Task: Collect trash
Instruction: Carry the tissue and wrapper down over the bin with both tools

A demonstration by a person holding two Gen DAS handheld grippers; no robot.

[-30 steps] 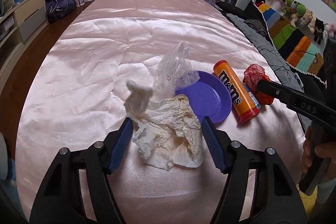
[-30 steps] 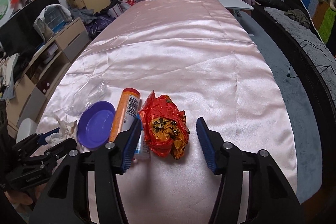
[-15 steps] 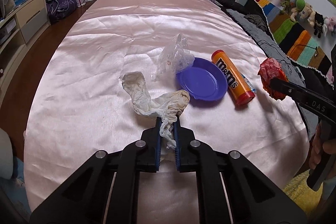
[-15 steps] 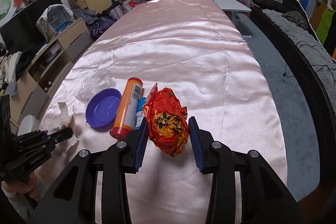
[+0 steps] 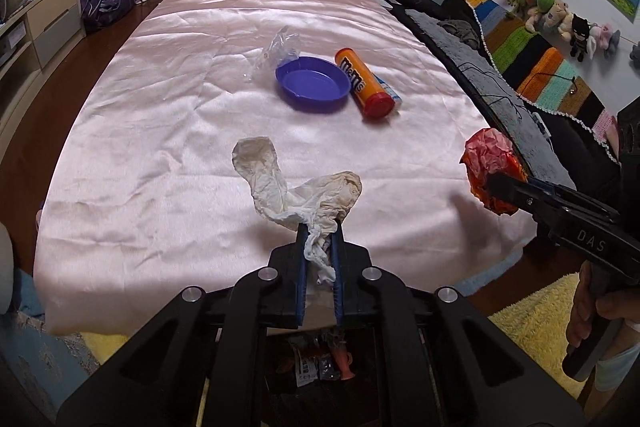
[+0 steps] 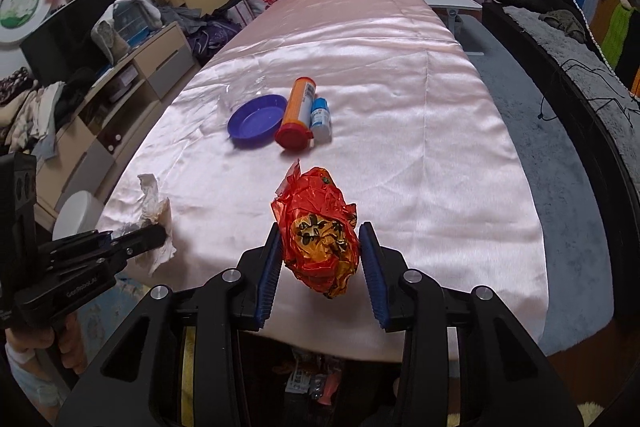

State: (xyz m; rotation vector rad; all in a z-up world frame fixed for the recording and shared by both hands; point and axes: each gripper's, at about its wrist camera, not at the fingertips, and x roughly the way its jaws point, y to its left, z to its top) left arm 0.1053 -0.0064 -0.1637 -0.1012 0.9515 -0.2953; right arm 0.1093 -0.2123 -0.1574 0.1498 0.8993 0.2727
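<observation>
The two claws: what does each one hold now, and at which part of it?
Left claw: the crumpled white tissue, pinched at its near twisted end. Right claw: the red-orange wrapper ball, squeezed across its sides.

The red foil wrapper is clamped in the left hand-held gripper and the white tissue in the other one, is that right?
The sides are swapped. The right wrist view shows the red foil wrapper clamped in the right hand-held gripper, and the left wrist view shows the white tissue pinched in the left hand-held gripper.
</observation>
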